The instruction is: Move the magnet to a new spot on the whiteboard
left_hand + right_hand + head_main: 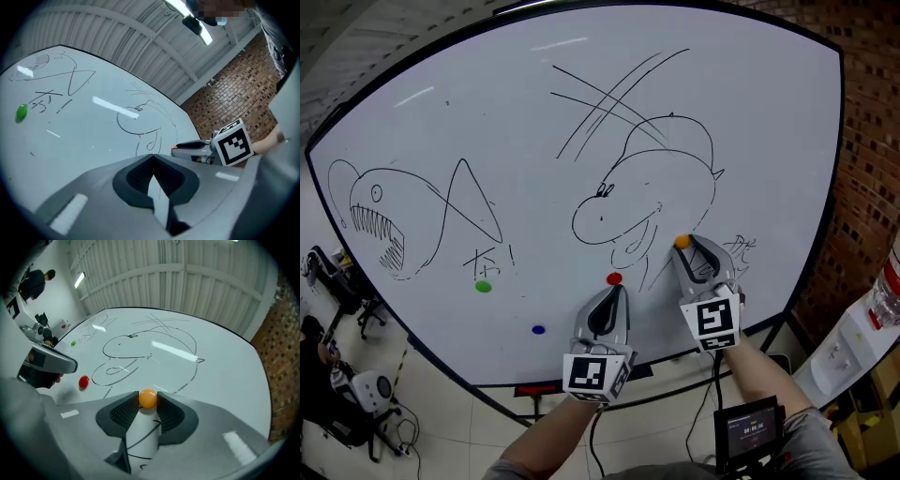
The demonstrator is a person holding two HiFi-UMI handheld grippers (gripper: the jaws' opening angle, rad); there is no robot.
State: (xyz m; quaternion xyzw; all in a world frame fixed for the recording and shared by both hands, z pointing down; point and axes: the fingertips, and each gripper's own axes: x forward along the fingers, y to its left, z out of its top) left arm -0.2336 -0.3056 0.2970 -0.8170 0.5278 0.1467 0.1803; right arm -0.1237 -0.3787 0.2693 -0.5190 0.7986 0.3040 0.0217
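Note:
The whiteboard (534, 112) carries marker drawings of fish and a scribble. A small orange magnet (682, 242) (147, 398) sits between the tips of my right gripper (685, 247) (147, 400), which is shut on it close against the board, below the middle fish drawing. I cannot tell whether the magnet touches the board. My left gripper (612, 291) (152, 157) is shut and empty, its tip just under a red magnet (614, 278) (84, 381). A green magnet (483, 286) (21, 113) and a blue magnet (538, 330) stick to the board further left.
A brick wall (872, 141) and a water dispenser (853, 347) stand to the right of the board. Office chairs (337, 281) and cables lie on the floor at the left. A small screen (750, 431) hangs at my waist. A person (37, 280) stands far off.

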